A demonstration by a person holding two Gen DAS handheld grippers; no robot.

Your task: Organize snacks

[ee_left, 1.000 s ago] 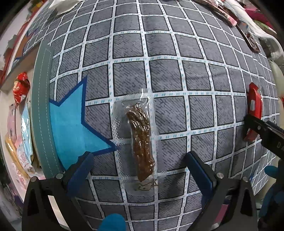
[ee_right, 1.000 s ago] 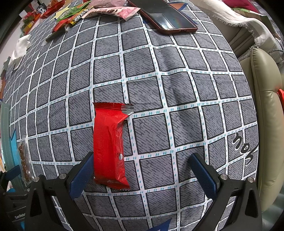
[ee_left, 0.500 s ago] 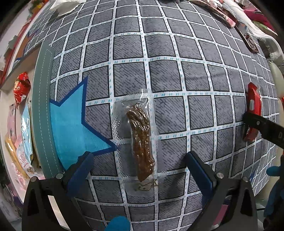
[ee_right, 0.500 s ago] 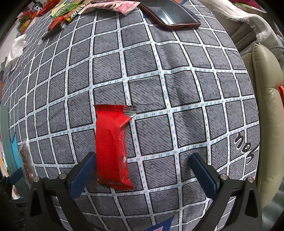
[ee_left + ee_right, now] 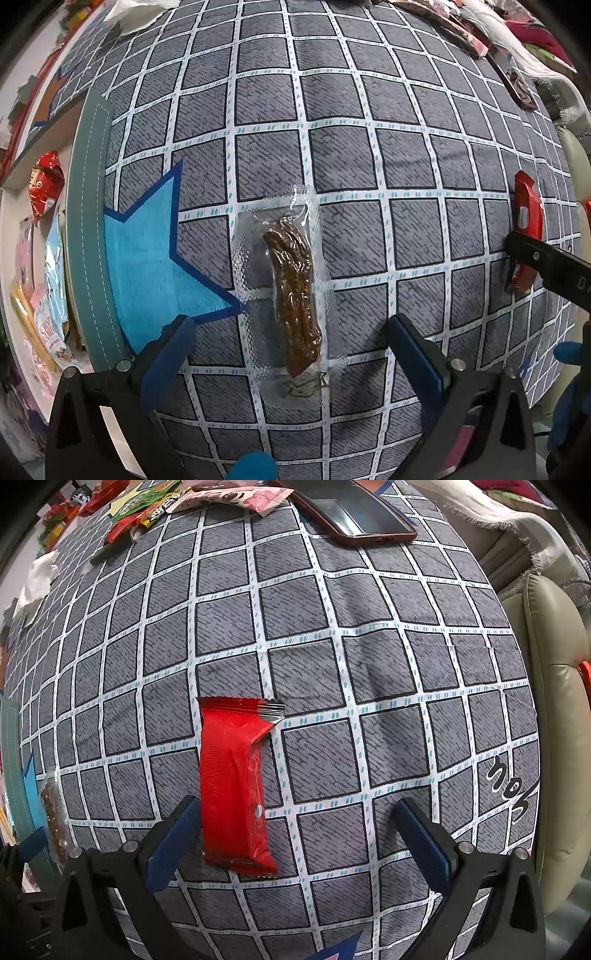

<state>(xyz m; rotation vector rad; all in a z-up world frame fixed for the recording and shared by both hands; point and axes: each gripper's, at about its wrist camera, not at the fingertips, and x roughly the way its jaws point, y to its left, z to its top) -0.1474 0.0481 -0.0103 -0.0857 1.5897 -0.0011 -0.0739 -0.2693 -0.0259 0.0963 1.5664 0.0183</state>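
My left gripper (image 5: 288, 343) hangs wide open and empty, its fingers either side of the clear sausage pack (image 5: 291, 295) on the checked cloth (image 5: 369, 166), while my right gripper (image 5: 299, 825), equally spread, straddles the red snack bar (image 5: 232, 786), a phone (image 5: 354, 517) lying well beyond.

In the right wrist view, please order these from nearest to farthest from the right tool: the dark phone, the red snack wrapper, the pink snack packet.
1. The red foil snack wrapper: nearest the right tool, by its left finger.
2. The dark phone in a maroon case: far end of the checked cloth, right of centre.
3. The pink snack packet: about as far, left of the phone; too close to rank.
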